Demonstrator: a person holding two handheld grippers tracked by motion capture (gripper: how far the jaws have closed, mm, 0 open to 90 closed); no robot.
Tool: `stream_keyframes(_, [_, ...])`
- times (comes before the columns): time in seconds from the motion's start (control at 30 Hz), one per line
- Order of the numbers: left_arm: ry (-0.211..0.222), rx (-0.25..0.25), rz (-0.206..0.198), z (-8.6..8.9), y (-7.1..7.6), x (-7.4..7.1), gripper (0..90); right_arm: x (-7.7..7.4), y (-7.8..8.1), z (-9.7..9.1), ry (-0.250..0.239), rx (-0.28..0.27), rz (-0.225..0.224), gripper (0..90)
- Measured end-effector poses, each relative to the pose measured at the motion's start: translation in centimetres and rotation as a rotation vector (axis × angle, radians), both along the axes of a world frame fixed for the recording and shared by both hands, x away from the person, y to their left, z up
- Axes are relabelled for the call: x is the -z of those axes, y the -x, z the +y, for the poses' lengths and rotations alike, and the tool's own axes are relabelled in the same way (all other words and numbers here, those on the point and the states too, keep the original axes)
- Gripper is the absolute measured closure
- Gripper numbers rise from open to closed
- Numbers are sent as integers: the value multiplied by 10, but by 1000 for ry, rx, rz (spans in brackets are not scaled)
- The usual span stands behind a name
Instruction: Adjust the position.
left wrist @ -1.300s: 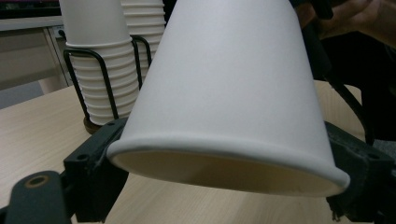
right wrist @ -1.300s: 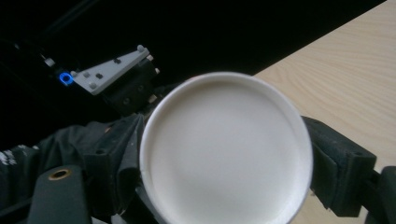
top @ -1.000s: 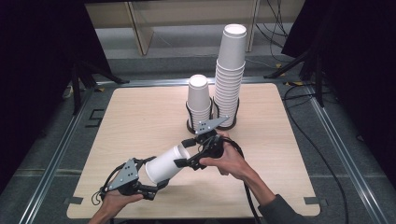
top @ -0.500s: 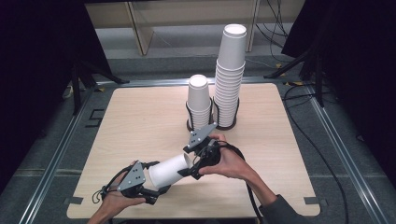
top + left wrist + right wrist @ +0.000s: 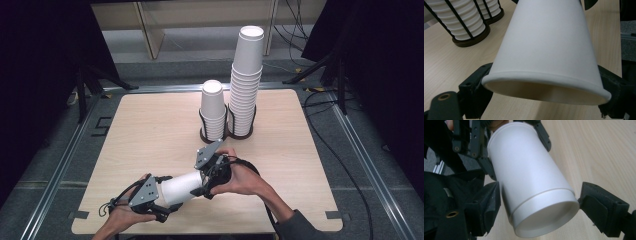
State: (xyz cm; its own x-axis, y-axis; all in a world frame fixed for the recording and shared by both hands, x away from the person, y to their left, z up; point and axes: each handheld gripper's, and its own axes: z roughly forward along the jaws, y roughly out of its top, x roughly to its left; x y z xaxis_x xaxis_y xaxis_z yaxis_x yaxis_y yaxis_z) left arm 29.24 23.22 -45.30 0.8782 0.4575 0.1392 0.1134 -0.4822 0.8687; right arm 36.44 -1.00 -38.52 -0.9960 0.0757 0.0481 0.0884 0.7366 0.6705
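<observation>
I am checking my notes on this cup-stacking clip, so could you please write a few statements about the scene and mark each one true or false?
1. The left gripper holds a white paper cup at its rim end. True.
2. The cup stands upright on the table. False: it lies on its side, held between the two grippers above the table.
3. Two stacks of cups stand in wire holders at the far side of the table. True: a short stack and a tall stack, side by side.
4. The short stack is to the right of the tall stack. False: in the high view it is to the left.
5. The right gripper is at the cup's base end. True.
</observation>
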Motion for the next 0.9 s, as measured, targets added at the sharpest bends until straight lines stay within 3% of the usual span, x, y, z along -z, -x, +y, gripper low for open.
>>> stream_keyframes(0.07, [-4, 9, 1, -1, 0, 1, 130, 1, 2, 2, 21, -3, 4, 183])
stream_keyframes(0.2, [-23, 26, 6, -1, 1, 0, 130, 5, 4, 6, 52, -67, -36, 178])
stream_keyframes(0.43, [-27, 45, 4, -1, 1, 1, 130, 10, 7, 12, 95, -105, -63, 178])
stream_keyframes(0.53, [-50, 58, -1, 1, -1, -1, 130, 11, 8, 13, 107, -110, -67, 176])
stream_keyframes(0.57, [-29, 53, 12, 0, 1, 0, 130, 11, 9, 14, 112, -111, -73, 176])
stream_keyframes(0.73, [-9, 59, 14, 0, 1, 0, 131, 14, 9, 15, 119, -125, -74, 182])
stream_keyframes(0.9, [-13, 74, 15, 1, 1, -2, 133, 16, 10, 16, 132, -134, -82, 193])
